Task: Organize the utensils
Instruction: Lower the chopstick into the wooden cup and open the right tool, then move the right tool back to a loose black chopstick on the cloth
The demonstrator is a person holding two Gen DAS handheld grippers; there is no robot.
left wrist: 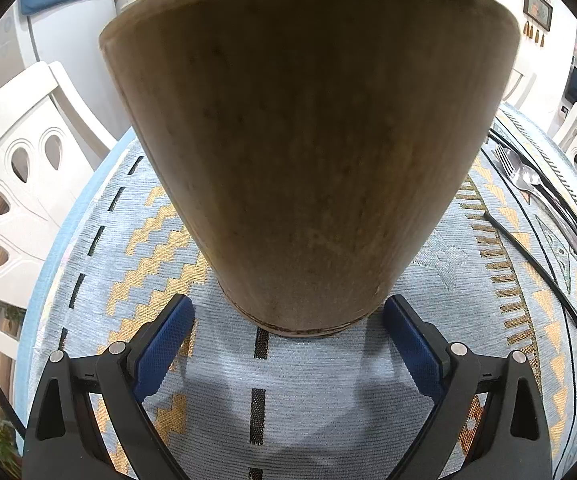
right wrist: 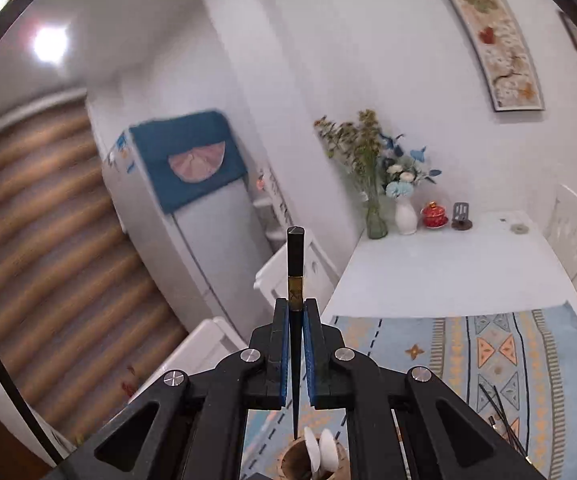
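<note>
In the left wrist view the centre and upper part of the frame are filled by a wooden holder [left wrist: 308, 152], tapered toward its base, which stands on a patterned blue-and-orange cloth [left wrist: 296, 392]. The left gripper [left wrist: 288, 344] is seen at the bottom of the frame with its blue pads [left wrist: 164, 344] spread wide on either side of the holder's base; no contact with the wood is shown, so the tongs are released. At the right edge of that frame a fork [left wrist: 506, 160] and a spoon [left wrist: 528, 180] are laid side by side on the cloth, with black chopsticks [left wrist: 544, 276] lying near them — one strand runs diagonally toward the lower right. White chairs [left wrist: 16, 176] are seen at the left. In the right wrist view the right gripper [right wrist: 296, 356] is clenched on a single black chopstick [right wrist: 295, 264], held upright between the blue pads, its gold-banded blunt end pointing up at mid-frame and its thin tip pointing down. Directly below the tip, at the bottom centre of the frame, the open mouth of the holder is visible with two white spoons [right wrist: 320, 454] standing inside; the tip is just above the rim. More black chopsticks lie on the cloth at the lower right. A white table [right wrist: 448, 264] with vases of flowers [right wrist: 380, 168] occupies the right, and a fridge [right wrist: 208, 232] the centre left.
</note>
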